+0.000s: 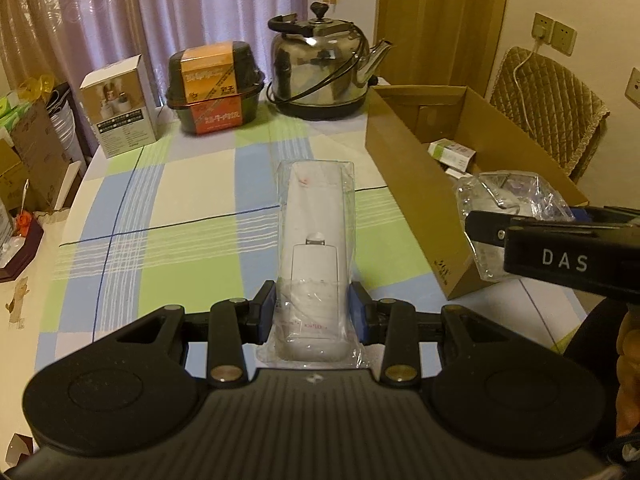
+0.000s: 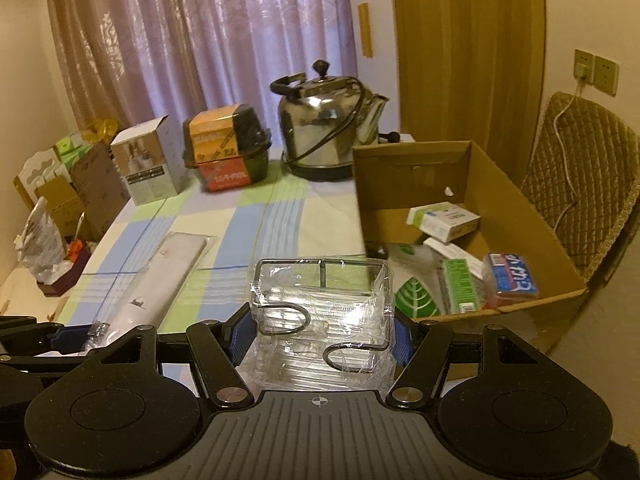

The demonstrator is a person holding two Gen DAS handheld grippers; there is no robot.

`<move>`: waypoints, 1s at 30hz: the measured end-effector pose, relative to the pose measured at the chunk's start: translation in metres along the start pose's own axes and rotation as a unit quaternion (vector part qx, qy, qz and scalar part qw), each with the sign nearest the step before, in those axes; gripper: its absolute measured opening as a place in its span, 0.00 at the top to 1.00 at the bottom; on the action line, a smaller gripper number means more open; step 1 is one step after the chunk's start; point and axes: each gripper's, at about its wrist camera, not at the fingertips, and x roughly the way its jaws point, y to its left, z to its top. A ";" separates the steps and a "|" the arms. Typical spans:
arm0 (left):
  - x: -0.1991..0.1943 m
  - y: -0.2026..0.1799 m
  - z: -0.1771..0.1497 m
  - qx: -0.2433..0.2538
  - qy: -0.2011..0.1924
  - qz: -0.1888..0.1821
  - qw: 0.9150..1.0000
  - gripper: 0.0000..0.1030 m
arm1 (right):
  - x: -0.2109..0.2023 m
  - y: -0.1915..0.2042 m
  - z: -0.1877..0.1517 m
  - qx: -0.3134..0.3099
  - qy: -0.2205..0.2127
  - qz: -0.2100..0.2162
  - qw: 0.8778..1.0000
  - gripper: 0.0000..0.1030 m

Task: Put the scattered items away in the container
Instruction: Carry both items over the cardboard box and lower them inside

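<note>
My left gripper point(image 1: 316, 314) is shut on a white remote-like device in a clear plastic bag point(image 1: 316, 240), which points away over the checked tablecloth. The same bagged device point(image 2: 160, 280) shows at the left of the right wrist view. My right gripper point(image 2: 322, 336) is shut on a clear-wrapped metal wire rack with hooks point(image 2: 320, 304), held near the front left corner of the open cardboard box point(image 2: 520, 216). In the left wrist view that rack point(image 1: 508, 208) hangs by the box point(image 1: 404, 168), with the right gripper's body below it. Small boxes and packets lie inside the box.
At the table's far side stand a steel kettle point(image 1: 320, 76), a black food container with an orange sleeve point(image 1: 216, 88) and a white carton point(image 1: 120, 108). A padded chair point(image 2: 580, 184) is behind the cardboard box. Clutter sits beyond the table's left edge.
</note>
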 end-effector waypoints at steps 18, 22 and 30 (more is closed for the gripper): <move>0.022 -0.069 0.048 0.011 -0.012 -0.064 0.998 0.68 | -0.011 -0.071 0.022 0.033 -0.022 -0.043 0.998 0.34; 0.026 -0.080 0.058 0.015 -0.013 -0.075 0.997 0.68 | -0.010 -0.084 0.024 0.038 -0.023 -0.050 0.998 0.34; 0.035 -0.099 0.070 0.015 -0.011 -0.089 0.996 0.68 | -0.005 -0.102 0.028 0.043 -0.023 -0.060 0.997 0.33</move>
